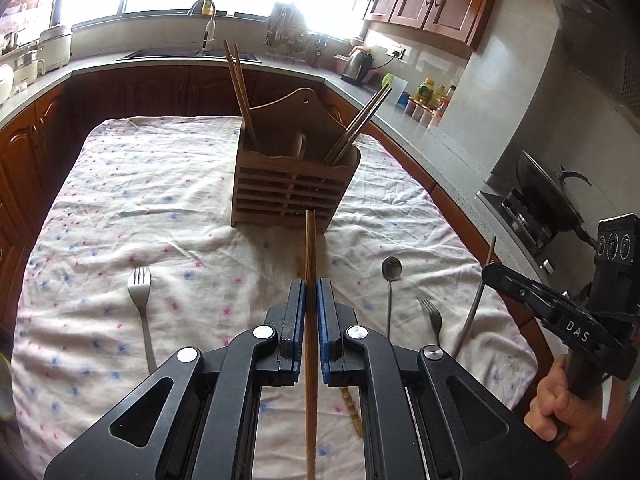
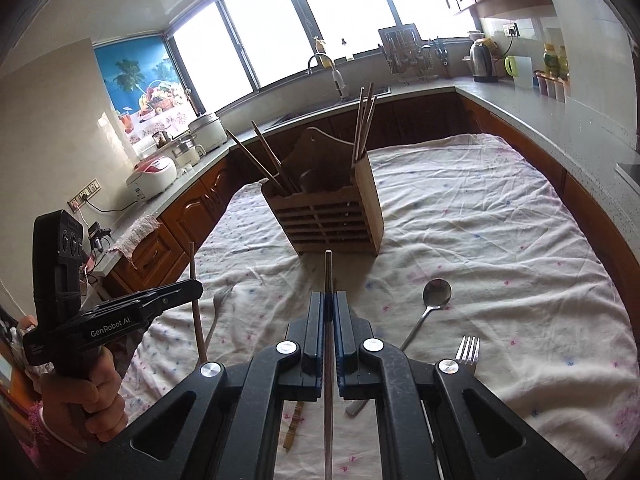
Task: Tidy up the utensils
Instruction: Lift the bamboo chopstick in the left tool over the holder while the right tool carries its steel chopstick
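Wooden chopstick (image 1: 310, 280) is being gripped between the blue pads of the left gripper (image 1: 311, 292), its tip pointing toward a slatted wooden utensil holder (image 1: 294, 188) that is standing upright on the table. The right gripper (image 2: 329, 304) is clamped on a thin metal chopstick (image 2: 328, 276), also aimed at the holder. Both sticks are being carried above the cloth, short of the holder and apart from it.

To do this step well, each stick probably needs tipping toward upright over a matching compartment: wooden chopsticks (image 1: 240, 92) are leaning in the holder's left section, metal ones (image 1: 360, 120) in its right. Lowering one hand at a time would likely keep the two sticks from colliding, and releasing only once the tip is inside the rim should stop a stick bouncing out.

Lying on the table are a spoon (image 2: 432, 300), a fork (image 2: 466, 354) near the right gripper, and another fork (image 1: 142, 300) on the left.

A wrinkled white tablecloth (image 1: 120, 200) with small pink and blue flowers is covering the table. Around it, grey counters over brown wooden cabinets are wrapping the kitchen, with a sink (image 1: 192, 54) beneath bright windows, a kettle (image 1: 357, 65), and a wok (image 1: 546, 188) on a stove.
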